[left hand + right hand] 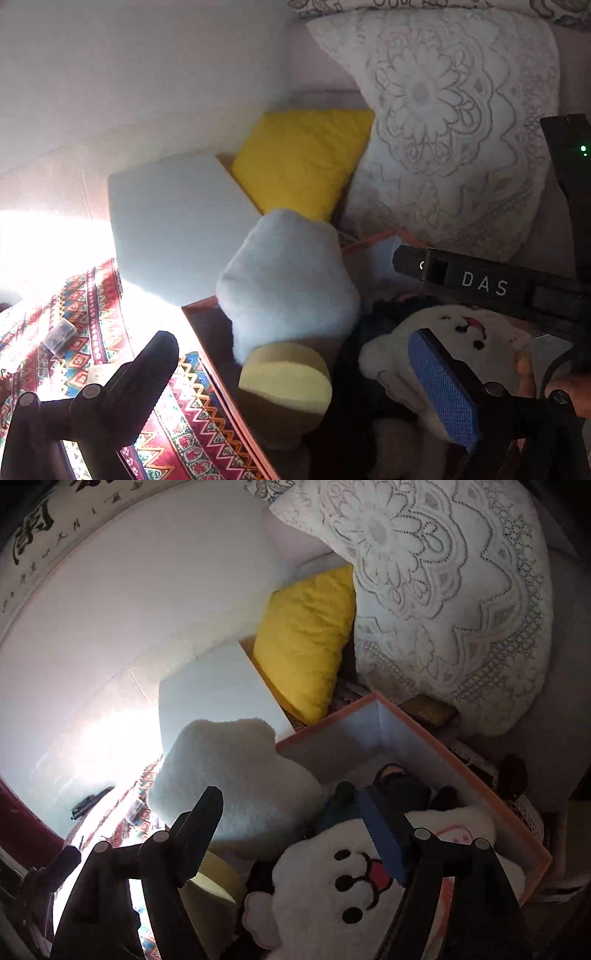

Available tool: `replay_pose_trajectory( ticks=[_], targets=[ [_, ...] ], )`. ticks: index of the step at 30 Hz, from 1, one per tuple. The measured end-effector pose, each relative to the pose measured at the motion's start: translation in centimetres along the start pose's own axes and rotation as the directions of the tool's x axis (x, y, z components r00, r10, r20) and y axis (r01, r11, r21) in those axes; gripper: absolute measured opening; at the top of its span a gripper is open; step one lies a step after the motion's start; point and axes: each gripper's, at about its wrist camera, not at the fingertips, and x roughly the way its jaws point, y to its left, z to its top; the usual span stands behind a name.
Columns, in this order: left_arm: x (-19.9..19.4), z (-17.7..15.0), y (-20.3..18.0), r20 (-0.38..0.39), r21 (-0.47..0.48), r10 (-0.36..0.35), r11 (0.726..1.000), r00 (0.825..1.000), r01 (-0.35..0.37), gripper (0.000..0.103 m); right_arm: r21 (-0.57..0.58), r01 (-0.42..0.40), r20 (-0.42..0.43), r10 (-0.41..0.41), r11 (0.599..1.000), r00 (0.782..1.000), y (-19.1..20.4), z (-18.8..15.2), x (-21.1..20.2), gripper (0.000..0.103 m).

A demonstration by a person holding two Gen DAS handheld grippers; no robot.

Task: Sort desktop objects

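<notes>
Both grippers hover over an orange-rimmed box (458,753) w/ jaws wide apart, gripping nothing: left gripper (295,373), right gripper (291,812). Inside the box lie a white plush w/ stitched face (332,897) and dark items, while a pale fluffy toy w/ yellow base (288,288) leans over the box's left rim. Box sits on a patterned cloth (92,314); yellow cushion (303,162) and lace pillow (454,122) behind.

Much is hiding in the box

Dark items under the white plush toy (343,886) are staying unreadable; glare is washing out the patterned cloth (92,295).
</notes>
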Motion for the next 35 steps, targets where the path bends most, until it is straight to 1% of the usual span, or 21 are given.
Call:
replay_pose_trajectory(
  ticks=[3, 5, 9, 11, 13, 14, 15, 20, 23, 27, 29, 32, 35],
  targets=[
    [-1.1, -0.5, -0.4, -0.005, 0.018, 0.009, 1.0, 1.0, -0.009, 0.102, 0.012, 0.015, -0.001, -0.015, 1.0, 1.0, 0.0, -1.4, -1.2, 0.08],
    [-1.9, -0.7, -0.8, -0.008, 0.034, 0.014, 0.999, 1.0, -0.014, 0.102, 0.001, 0.038, 0.002, -0.038, 0.999, 0.999, 0.5, -2.3, -2.3, 0.08],
    [-4.8, -1.7, -1.3, -0.008, 0.047, 0.007, 0.999, 1.0, -0.006, 0.102, -0.024, 0.104, 0.03, -0.104, 0.994, 0.994, 2.1, -4.4, -5.4, 0.083],
    [-6.3, -2.5, -1.3, -0.014, 0.042, -0.009, 0.999, 1.0, 0.009, 0.102, -0.017, 0.151, 0.049, -0.15, 0.988, 0.987, 2.6, -5.8, -7.3, 0.084],
    [-7.7, -3.5, -1.1, -0.022, 0.032, -0.037, 0.999, 0.999, 0.038, 0.102, -0.004, 0.198, 0.063, -0.197, 0.98, 0.978, 2.9, -7.4, -9.4, 0.09],
    [-8.6, -3.9, -1.0, -0.019, 0.027, -0.045, 0.999, 0.999, 0.045, 0.102, 0.003, 0.221, 0.07, -0.221, 0.975, 0.973, 3.1, -8.1, -10.4, 0.091],
    [-9.5, -4.4, -1.0, -0.014, 0.029, -0.036, 0.999, 0.999, 0.036, 0.102, 0.009, 0.228, 0.076, -0.228, 0.974, 0.971, 3.3, -8.9, -11.4, 0.093],
    [-14.0, -6.9, -0.8, 0.012, 0.042, 0.009, 0.999, 1.0, -0.009, 0.102, 0.006, 0.231, 0.092, -0.23, 0.973, 0.969, 4.5, -12.8, -16.0, 0.095],
    [-16.2, -8.5, -0.8, 0.006, 0.037, 0.002, 0.999, 1.0, -0.002, 0.102, -0.006, 0.244, 0.101, -0.242, 0.97, 0.965, 5.1, -14.8, -18.5, 0.096],
    [-18.4, -10.9, -1.4, -0.026, 0.065, -0.013, 0.998, 1.0, 0.015, 0.102, -0.012, 0.262, 0.114, -0.259, 0.965, 0.959, 5.7, -17.3, -21.3, 0.098],
    [-19.9, -11.9, -1.8, -0.007, 0.081, -0.008, 0.997, 1.0, 0.009, 0.102, -0.009, 0.26, 0.116, -0.258, 0.965, 0.959, 5.7, -18.3, -22.3, 0.098],
    [-22.1, -13.2, -2.2, 0.045, 0.087, -0.001, 0.996, 0.999, -0.003, 0.102, -0.005, 0.267, 0.11, -0.265, 0.964, 0.958, 5.7, -19.6, -23.3, 0.098],
    [-23.5, -13.8, -2.3, 0.053, 0.093, -0.023, 0.995, 0.998, 0.018, 0.102, -0.01, 0.271, 0.105, -0.269, 0.962, 0.957, 5.9, -20.5, -24.0, 0.098]
  ],
)
